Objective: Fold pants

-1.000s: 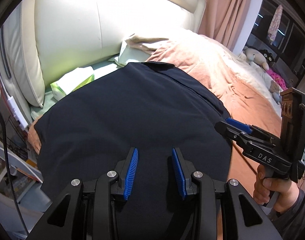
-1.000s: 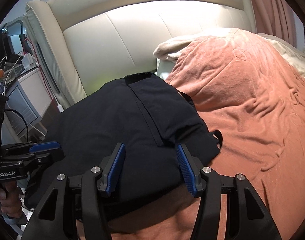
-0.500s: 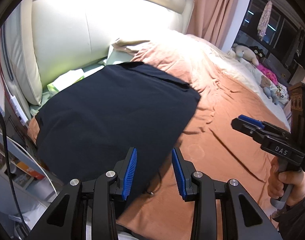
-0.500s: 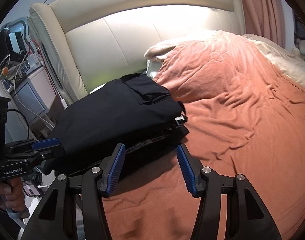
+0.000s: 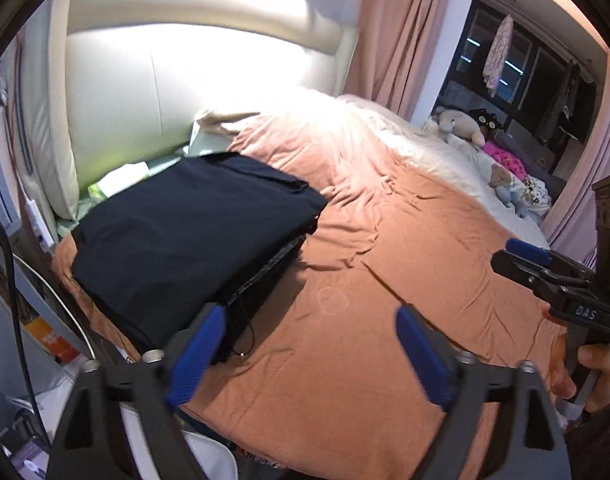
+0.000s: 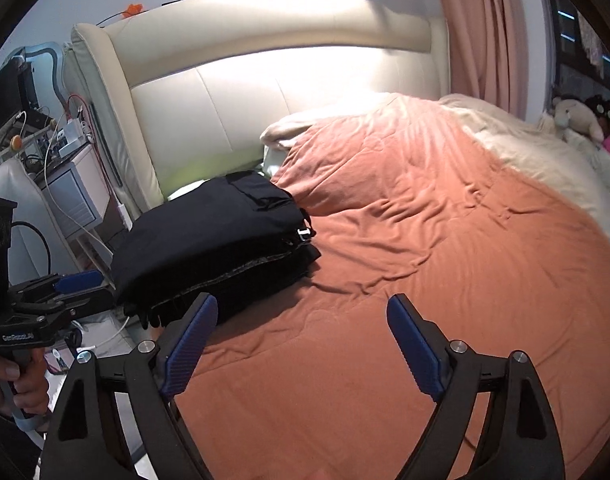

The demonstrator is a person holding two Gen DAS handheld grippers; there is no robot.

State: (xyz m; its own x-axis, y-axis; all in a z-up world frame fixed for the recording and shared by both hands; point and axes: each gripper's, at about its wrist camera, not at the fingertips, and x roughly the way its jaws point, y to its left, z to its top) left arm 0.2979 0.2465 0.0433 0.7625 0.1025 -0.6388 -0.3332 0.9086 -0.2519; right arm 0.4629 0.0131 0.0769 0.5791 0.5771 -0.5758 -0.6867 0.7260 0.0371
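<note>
Left wrist view: the left gripper hangs wide apart over the orange blanket, the folded black pants stacked near the cream headboard; right wrist view: the right gripper gapes too, holding nothing, pants just beyond its left finger.

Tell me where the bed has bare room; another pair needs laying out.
Free: the orange blanket right of the folded black pants, running to the cream bedding. Crowded: the corner by the headboard holding the pants, and the far edge with stuffed toys.
</note>
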